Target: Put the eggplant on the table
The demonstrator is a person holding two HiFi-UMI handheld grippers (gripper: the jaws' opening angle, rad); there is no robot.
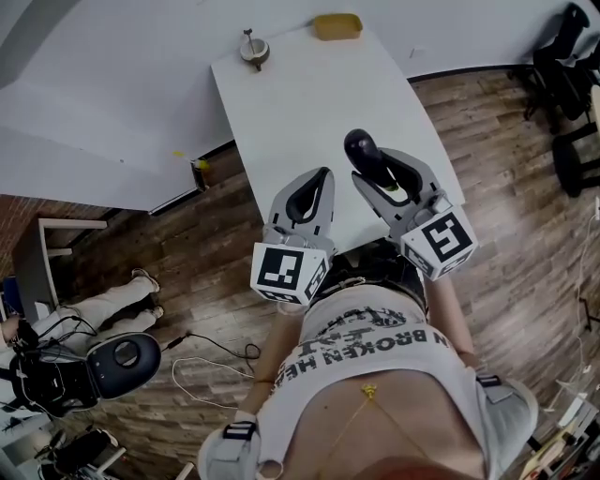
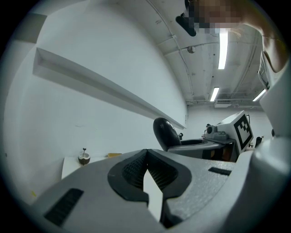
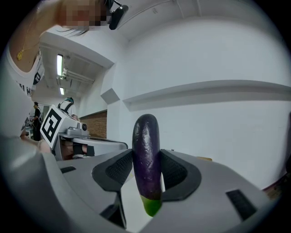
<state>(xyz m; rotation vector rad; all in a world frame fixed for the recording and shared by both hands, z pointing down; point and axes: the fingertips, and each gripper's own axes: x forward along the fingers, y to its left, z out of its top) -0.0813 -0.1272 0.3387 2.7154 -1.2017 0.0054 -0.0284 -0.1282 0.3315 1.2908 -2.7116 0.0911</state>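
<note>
A dark purple eggplant (image 3: 146, 150) with a green stem end stands upright between the pads of my right gripper (image 3: 146, 157), which is shut on it. In the head view the eggplant (image 1: 361, 148) sticks out past the right gripper (image 1: 377, 176) above the near end of the white table (image 1: 309, 103). My left gripper (image 1: 309, 192) hovers beside it, over the table's near edge. Its jaws (image 2: 146, 154) meet at the tips with nothing between them. From the left gripper view the eggplant (image 2: 164, 133) shows to the right.
At the table's far end stand a small brown bowl with a stick in it (image 1: 254, 49) and a yellow object (image 1: 337, 25). Black chairs (image 1: 572, 94) are at the right. On the wooden floor at the left are cables (image 1: 211, 361) and another person's legs (image 1: 112, 298).
</note>
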